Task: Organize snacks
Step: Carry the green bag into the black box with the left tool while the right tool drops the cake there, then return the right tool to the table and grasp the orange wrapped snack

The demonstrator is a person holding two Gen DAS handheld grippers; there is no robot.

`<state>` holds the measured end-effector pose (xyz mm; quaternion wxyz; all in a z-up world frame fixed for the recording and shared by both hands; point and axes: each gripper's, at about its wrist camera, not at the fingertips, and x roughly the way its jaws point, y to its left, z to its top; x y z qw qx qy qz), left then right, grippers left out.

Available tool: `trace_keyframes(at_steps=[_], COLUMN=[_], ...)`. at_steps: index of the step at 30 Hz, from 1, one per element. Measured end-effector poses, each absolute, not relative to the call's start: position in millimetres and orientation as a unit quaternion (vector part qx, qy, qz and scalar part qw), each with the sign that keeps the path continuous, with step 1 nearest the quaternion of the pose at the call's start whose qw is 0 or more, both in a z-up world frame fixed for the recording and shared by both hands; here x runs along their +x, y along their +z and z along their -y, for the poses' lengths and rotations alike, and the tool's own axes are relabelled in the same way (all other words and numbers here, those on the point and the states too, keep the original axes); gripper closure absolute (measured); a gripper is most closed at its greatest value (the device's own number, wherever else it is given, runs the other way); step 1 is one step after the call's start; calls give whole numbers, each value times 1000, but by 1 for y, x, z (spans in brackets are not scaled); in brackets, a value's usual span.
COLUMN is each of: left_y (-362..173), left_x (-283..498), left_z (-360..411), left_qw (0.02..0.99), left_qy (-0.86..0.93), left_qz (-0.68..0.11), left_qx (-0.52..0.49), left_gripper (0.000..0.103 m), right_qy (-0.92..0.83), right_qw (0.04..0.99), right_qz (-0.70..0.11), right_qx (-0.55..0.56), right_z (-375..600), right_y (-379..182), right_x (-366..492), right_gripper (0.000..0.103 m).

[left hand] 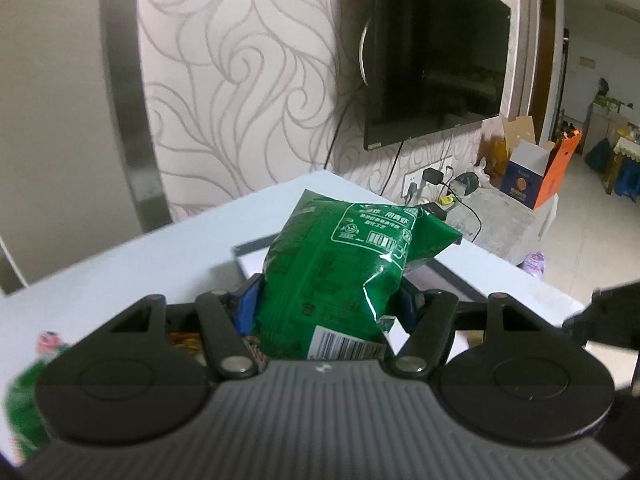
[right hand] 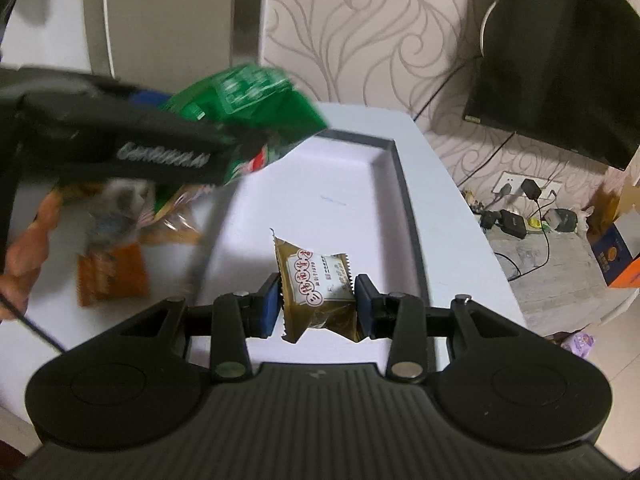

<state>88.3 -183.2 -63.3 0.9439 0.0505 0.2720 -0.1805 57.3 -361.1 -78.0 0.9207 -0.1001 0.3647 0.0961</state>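
The left gripper [left hand: 326, 300] is clamped on a green snack bag [left hand: 340, 264], its blue pads pressed into both sides of the crinkled packet, which sticks up and forward out of the jaws with its barcode end nearest the camera. Beyond and below the bag lies a white tray with a dark rim [left hand: 452, 276], on a pale table [left hand: 140, 256]. Low to the left of this gripper, a blurred green packet [left hand: 24, 412] sits at the table edge.

The right gripper [right hand: 316, 304] holds a small brown wrapped snack [right hand: 320, 288] with a white label, pinched between its blue pads and hanging over the tray [right hand: 404, 184], whose white floor stretches ahead of the fingers. Up and to the left of this gripper, the left gripper [right hand: 224, 140] appears blurred, carrying the green bag [right hand: 256, 100] above the tray's left side. Under it, left of the tray, lie an orange packet [right hand: 112, 272] and other blurred wrappers [right hand: 176, 216].

A wall-mounted television [left hand: 436, 52] hangs ahead on swirl-patterned wallpaper [left hand: 240, 80].
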Motion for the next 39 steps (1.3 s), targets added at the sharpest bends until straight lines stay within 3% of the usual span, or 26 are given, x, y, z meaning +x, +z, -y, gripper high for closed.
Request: trace_keyframes(at_steps=[13, 17, 19, 21, 23, 39], left_y=[-94, -92, -91, -89, -86, -71], left_x=[109, 103, 98, 92, 87, 18], left_z=[220, 223, 223, 223, 220, 122], left_qw=[935, 939, 941, 942, 943, 959], left_qy=[-160, -148, -145, -143, -143, -95], left_qz=[-311, -302, -297, -292, -290, -264], left_qx=[54, 72, 81, 86, 84, 49], left_gripper=[31, 25, 21, 21, 21, 21], right_qy=[132, 135, 138, 137, 134, 126], right_qw=[900, 901, 901, 904, 910, 928], right_qz=[-395, -394, -395, -388, -376, -336], right_qx=[-125, -121, -117, -112, -113, -101], right_z=[388, 391, 390, 389, 387, 346], right_y=[-111, -114, -115, -115, -110, -86], right_x=[96, 98, 98, 95, 90, 55], right_gripper=[58, 57, 52, 35, 27, 26])
